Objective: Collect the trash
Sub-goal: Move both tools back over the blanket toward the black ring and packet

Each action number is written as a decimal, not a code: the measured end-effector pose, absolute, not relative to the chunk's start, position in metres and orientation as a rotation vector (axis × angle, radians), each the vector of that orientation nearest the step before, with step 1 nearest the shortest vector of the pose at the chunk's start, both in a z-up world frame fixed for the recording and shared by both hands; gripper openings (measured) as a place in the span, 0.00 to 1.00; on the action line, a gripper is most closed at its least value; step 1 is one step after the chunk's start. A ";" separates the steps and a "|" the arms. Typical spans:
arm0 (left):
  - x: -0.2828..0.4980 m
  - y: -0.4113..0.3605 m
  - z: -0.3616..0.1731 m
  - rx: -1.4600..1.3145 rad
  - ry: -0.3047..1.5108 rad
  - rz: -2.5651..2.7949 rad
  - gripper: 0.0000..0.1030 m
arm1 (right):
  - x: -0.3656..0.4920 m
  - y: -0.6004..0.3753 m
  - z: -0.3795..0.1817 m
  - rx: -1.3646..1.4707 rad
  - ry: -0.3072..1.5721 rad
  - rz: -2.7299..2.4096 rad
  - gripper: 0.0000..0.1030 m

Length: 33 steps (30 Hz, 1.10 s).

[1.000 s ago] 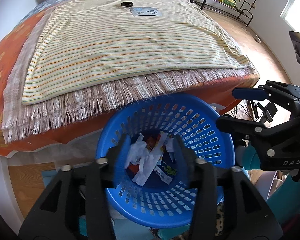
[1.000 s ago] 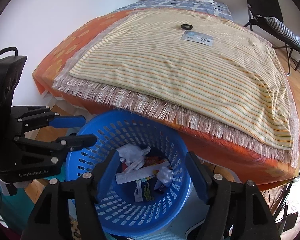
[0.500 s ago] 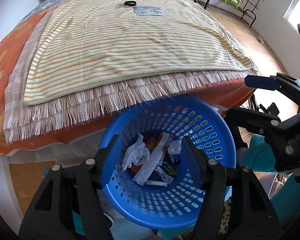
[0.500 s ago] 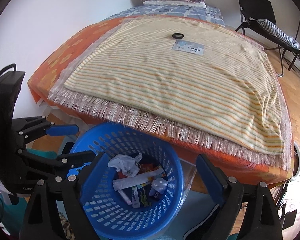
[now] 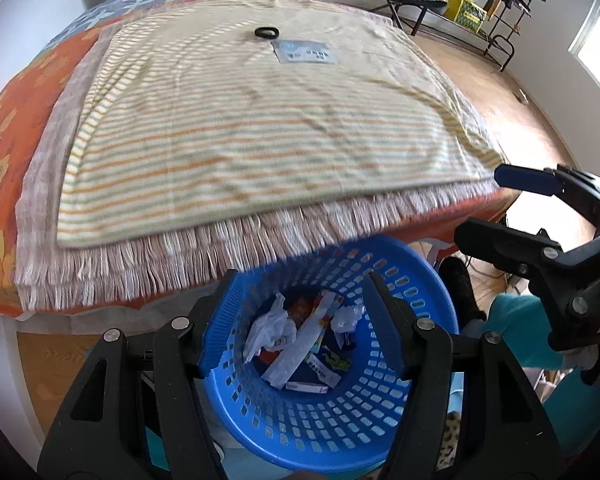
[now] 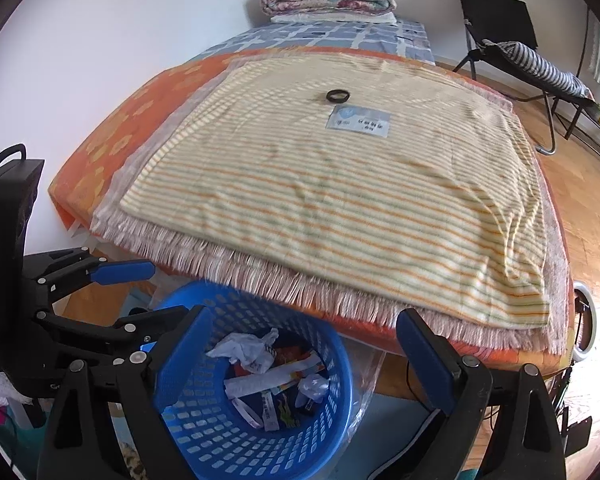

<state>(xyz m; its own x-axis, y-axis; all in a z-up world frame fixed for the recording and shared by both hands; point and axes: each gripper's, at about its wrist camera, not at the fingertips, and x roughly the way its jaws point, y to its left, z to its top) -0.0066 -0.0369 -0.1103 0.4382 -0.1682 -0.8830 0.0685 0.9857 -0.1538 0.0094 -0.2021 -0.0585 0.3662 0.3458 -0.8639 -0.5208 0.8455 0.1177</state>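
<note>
Trash (image 5: 300, 340) sits in blue basket (image 5: 380, 432) w/ both tongs empty.

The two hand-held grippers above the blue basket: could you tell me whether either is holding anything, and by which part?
Nothing is held. The left hand-held gripper and the right hand-held gripper are both open and empty above the blue basket.

Both tools are pointing steeply downward. The left tool (image 5: 296, 328) is holding its fingers (image 5: 384, 324) moderately apart with nothing pinched between them. The right tool (image 6: 300, 364), filling the lower part of its frame, has just been opening its jaws wide, gripping nothing
</note>
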 end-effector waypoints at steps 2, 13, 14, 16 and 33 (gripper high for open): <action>-0.001 -0.035 -0.105 -0.104 1.097 -0.145 0.62 | 0.014 -0.202 -0.055 -0.174 1.058 0.560 0.94; 0.031 -0.024 -0.074 -0.099 1.040 -0.129 0.62 | 0.038 -0.200 -0.030 -0.149 1.009 0.550 0.94; 0.035 -0.022 -0.071 -0.093 1.034 -0.123 0.62 | 0.040 -0.199 -0.026 -0.153 0.999 0.549 0.94; 0.041 -0.019 -0.066 -0.093 1.024 -0.114 0.62 | 0.043 -0.196 -0.022 -0.164 0.983 0.550 0.93; 0.132 0.005 -0.042 -0.086 0.952 -0.065 0.62 | 0.104 -0.189 -0.013 -0.174 0.937 0.548 0.93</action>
<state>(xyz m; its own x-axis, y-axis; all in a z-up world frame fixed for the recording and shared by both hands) 0.1325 0.0054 -0.0416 0.5783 -0.0935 -0.8105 0.0180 0.9946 -0.1019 0.1039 -0.1886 -0.0126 0.4679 0.3702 -0.8025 -0.5174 0.8509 0.0909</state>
